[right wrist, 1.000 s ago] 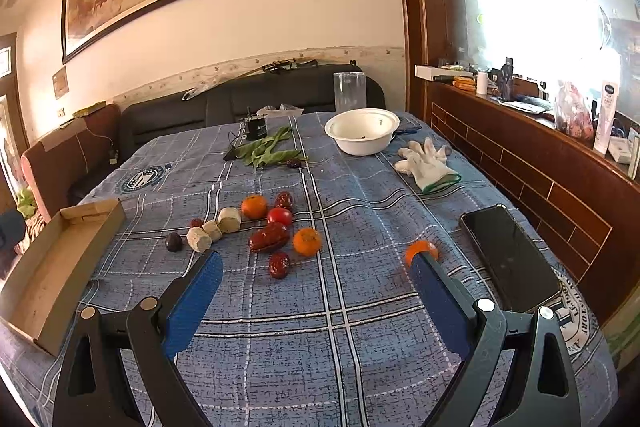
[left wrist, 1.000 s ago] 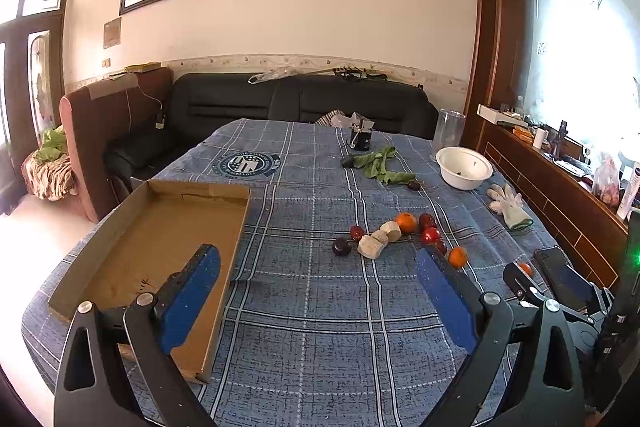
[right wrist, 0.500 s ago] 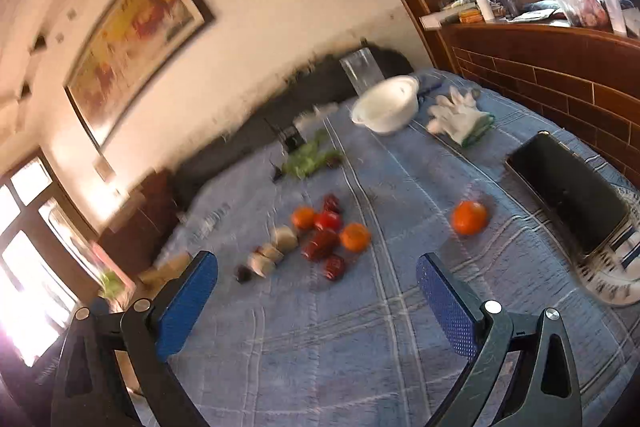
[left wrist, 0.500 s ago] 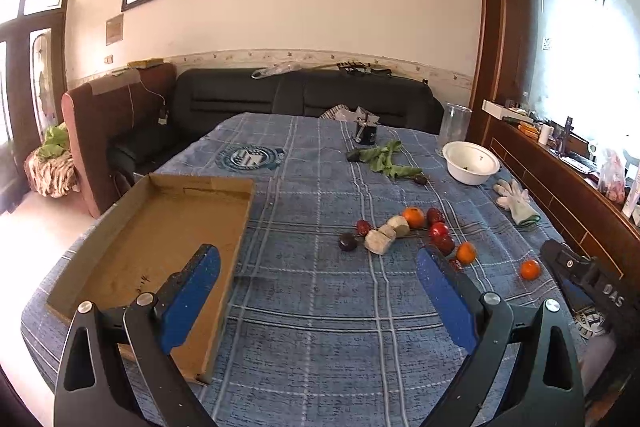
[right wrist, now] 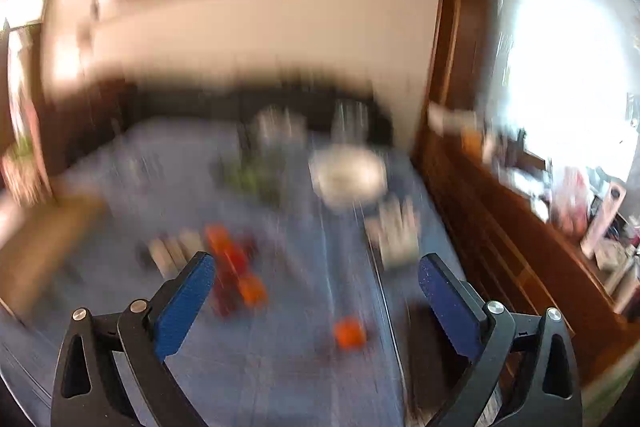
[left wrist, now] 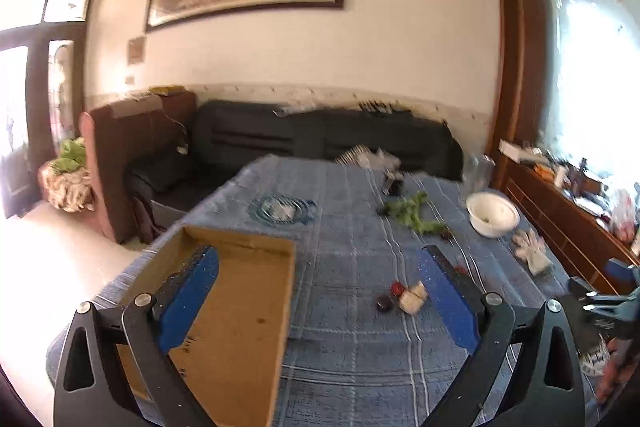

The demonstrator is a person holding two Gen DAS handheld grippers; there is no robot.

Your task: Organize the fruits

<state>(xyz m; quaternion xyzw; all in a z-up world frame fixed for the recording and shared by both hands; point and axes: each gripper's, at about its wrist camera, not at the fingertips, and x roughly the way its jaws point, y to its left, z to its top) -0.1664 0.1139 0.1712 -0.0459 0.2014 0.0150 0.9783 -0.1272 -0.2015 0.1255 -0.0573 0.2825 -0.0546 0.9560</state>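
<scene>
A cluster of small fruits (left wrist: 400,297) lies mid-table on the blue plaid cloth: dark plum, red fruit, pale chunks. My left gripper (left wrist: 318,293) is open and empty, above the near table edge, its left finger over the empty cardboard tray (left wrist: 240,291). The right wrist view is badly blurred. There my right gripper (right wrist: 316,297) is open and empty above the table. A lone orange fruit (right wrist: 350,333) lies between its fingers, and the red and orange fruit cluster (right wrist: 234,277) is by its left finger.
A white bowl (left wrist: 492,213) and green leaves (left wrist: 416,213) sit far right on the table, with a white glove (left wrist: 530,253) nearer. A wooden ledge (left wrist: 568,227) runs along the right. A dark sofa (left wrist: 320,139) stands behind the table.
Both grippers have swung; the left view has tilted up and turned left, and the right view is smeared by fast motion. Both stay open and empty.
</scene>
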